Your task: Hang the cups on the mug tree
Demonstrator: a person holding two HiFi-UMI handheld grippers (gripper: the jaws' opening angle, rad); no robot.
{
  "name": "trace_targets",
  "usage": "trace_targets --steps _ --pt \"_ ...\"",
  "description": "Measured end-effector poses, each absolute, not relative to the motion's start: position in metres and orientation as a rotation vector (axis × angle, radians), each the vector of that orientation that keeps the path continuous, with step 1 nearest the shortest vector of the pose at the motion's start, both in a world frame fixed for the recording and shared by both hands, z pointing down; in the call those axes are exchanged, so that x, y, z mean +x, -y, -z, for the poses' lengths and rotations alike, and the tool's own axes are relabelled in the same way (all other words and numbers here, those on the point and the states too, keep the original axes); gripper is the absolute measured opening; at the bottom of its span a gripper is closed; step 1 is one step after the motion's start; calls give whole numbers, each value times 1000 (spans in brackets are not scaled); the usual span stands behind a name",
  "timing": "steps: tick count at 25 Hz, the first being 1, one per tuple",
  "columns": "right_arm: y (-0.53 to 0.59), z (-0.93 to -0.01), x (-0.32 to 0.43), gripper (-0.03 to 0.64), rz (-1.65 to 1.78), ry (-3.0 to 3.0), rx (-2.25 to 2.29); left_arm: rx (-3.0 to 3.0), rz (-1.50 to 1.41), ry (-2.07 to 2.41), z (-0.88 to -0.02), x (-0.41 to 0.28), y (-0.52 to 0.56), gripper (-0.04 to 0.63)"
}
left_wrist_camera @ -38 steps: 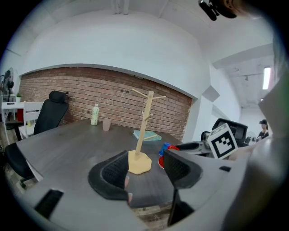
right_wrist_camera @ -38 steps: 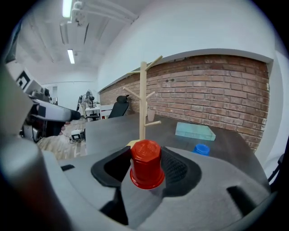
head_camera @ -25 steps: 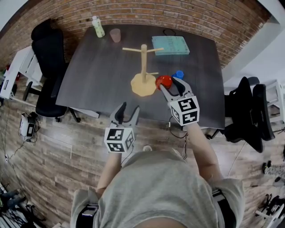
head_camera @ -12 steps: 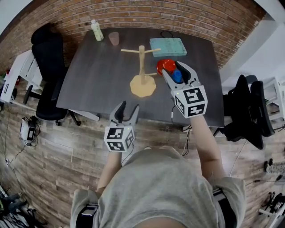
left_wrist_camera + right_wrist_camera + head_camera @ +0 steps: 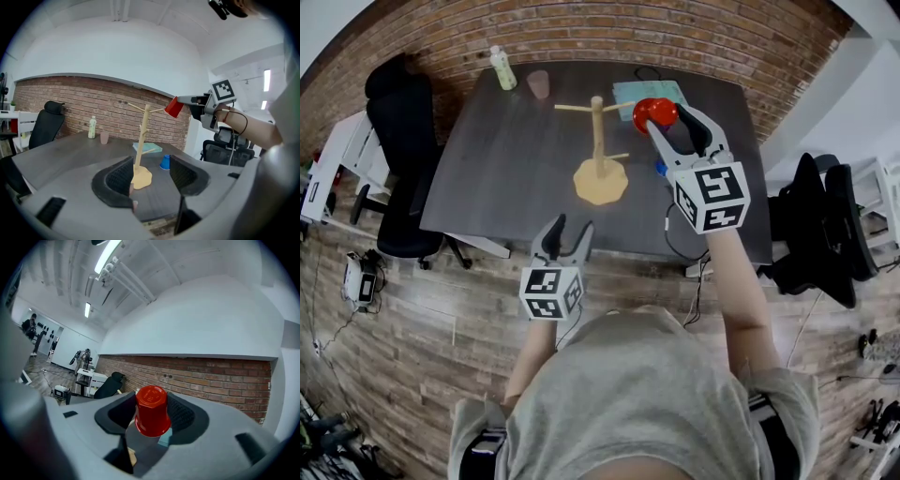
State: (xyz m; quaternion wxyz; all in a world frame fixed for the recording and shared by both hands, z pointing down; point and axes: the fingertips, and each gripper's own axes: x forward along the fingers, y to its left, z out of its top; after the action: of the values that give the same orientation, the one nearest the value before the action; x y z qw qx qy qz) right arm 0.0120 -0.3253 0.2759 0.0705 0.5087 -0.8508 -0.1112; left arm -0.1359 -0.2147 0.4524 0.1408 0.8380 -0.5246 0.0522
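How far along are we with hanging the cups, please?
Nothing hangs on the tree yet. The right gripper holds the red cup near a top peg. The blue cup and pink cup sit on the table; the left gripper is open and empty.

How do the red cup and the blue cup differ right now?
The red cup is clamped in the right tool; the blue cup is untouched. The red cup is in the air by the mug tree's top arm; the blue cup stands on the table near the tree's base. The red cup is tilted; the blue cup sits level. Neither hangs on the tree.
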Motion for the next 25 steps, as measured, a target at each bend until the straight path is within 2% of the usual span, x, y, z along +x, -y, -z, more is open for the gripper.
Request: trace_targets --steps 9,25 --pt "337 -264 -1 210 362 2576 1530 2415 -156 1516 -454 -140 214 233" --pt "362 -283 -4 215 201 2625 1499 2381 -162 1528 -460 -137 217 232"
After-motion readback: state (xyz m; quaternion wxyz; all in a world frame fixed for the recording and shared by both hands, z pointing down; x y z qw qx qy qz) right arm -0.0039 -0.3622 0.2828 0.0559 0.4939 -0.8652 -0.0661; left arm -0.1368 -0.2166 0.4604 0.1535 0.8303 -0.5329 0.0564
